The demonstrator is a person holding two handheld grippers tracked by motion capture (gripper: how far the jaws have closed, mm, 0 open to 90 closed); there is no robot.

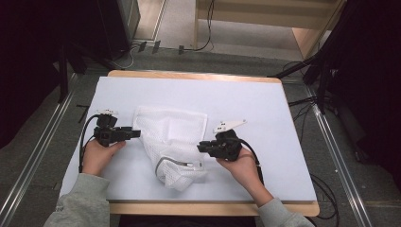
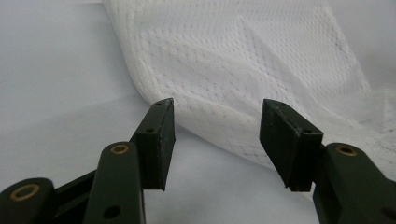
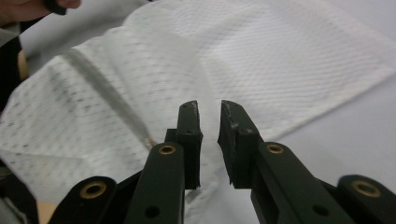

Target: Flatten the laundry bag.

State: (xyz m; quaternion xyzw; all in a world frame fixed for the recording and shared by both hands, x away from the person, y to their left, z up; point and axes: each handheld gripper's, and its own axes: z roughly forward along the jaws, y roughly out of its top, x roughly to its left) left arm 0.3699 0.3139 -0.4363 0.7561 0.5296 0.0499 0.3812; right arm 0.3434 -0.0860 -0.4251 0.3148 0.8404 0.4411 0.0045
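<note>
The left gripper (image 1: 137,133) is hovering with jaws spread and empty at the edge of the white mesh bag (image 1: 172,142), the right gripper (image 1: 200,147) is standing narrowly parted, gripping nothing, and the bag is lying partly folded mid-table (image 1: 265,109), apparently empty, with folding seemingly unfinished.

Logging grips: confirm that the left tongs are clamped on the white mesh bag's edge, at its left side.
Not clamped. The left gripper view shows the left tongs standing open, pads apart, with the white mesh bag lying just beyond them, at its left edge as stated.
</note>
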